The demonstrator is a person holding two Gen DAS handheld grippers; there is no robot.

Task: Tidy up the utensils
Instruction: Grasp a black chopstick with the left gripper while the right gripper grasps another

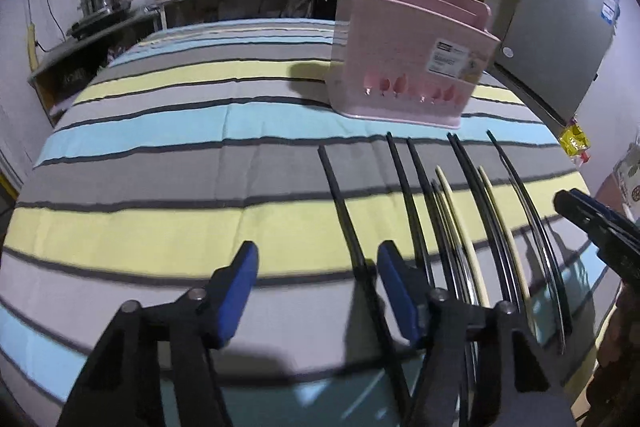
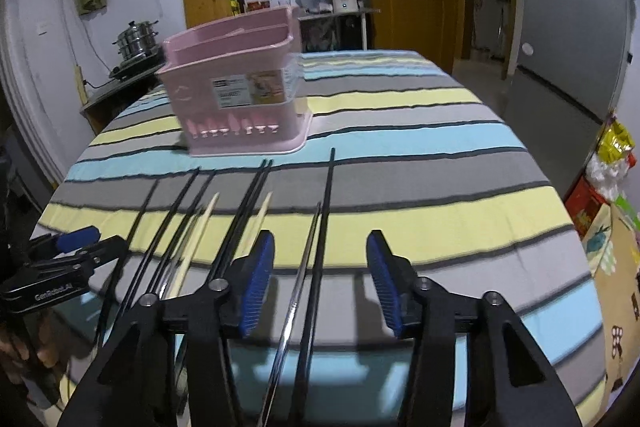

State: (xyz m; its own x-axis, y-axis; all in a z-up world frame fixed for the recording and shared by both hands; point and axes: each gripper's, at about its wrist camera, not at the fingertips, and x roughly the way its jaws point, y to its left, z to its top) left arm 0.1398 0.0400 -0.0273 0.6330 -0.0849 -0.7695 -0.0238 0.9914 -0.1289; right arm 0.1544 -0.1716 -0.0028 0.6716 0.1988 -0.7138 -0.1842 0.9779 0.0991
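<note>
- The chopsticks [image 2: 326,227] lie in a loose row on the striped cloth [image 2: 420,147] covering the counter, their tips pointing toward the pink utensil holder [image 2: 240,95]. Most are black, two are pale wood [image 2: 198,243], and one looks like shiny metal [image 2: 294,303].
- In the left wrist view the same chopsticks [image 1: 412,195] fan out just in front of the pink utensil holder [image 1: 404,59], which stands upright on the striped cloth [image 1: 160,131] with its slots open on top.
- The left gripper [image 1: 316,293] hangs wide open above the cloth, holding nothing; a black chopstick [image 1: 344,211] runs just inside its right finger.
- The right gripper [image 2: 320,281] is spread wide too, empty, with the metal and one black chopstick lying between its fingers [image 2: 256,279].
- A fridge [image 2: 572,39] stands beside the counter.
</note>
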